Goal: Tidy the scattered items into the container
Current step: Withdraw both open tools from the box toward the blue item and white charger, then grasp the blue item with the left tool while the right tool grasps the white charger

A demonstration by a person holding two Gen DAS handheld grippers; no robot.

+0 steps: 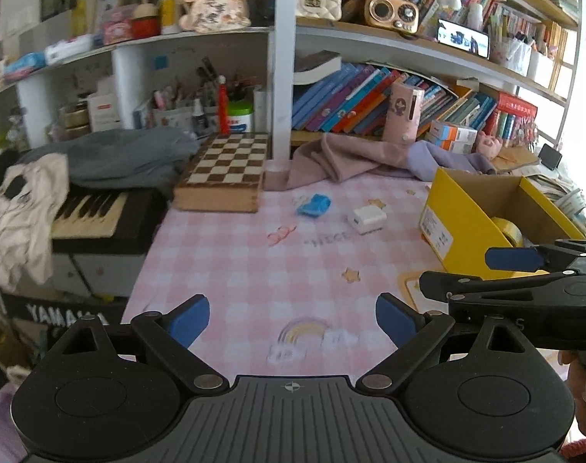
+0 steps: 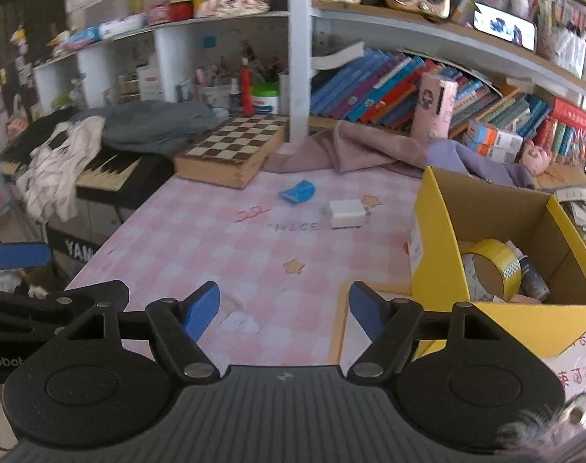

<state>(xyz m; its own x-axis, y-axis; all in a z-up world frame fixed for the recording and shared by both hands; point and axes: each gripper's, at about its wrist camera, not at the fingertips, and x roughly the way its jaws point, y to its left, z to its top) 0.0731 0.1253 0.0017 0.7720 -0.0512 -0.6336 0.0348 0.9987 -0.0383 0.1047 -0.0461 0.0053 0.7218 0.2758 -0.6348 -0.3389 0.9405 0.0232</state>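
Left gripper (image 1: 292, 320): right up close, its blue pads stand wide apart with nothing between them. It hangs over the pink checked table cloth (image 1: 254, 270).
Right gripper (image 2: 284, 310): also close, pads apart and empty, just beside the yellow box (image 2: 435, 231).
Yellow box: it sits on the right side of the table with its top open. This is where the things go.
Already inside: a roll of yellow tape (image 2: 493, 270) and a small bottle (image 2: 532, 274) lie in the box.
Left to do: a blue crumpled thing (image 2: 297, 191) and a white block (image 2: 347, 213) lie out on the cloth, near each other and well apart from both grippers.
How far along: I think part is done, with two things to pick up.
Not sure: the cloths and chess board (image 2: 235, 146) at the back may not be part of the job.
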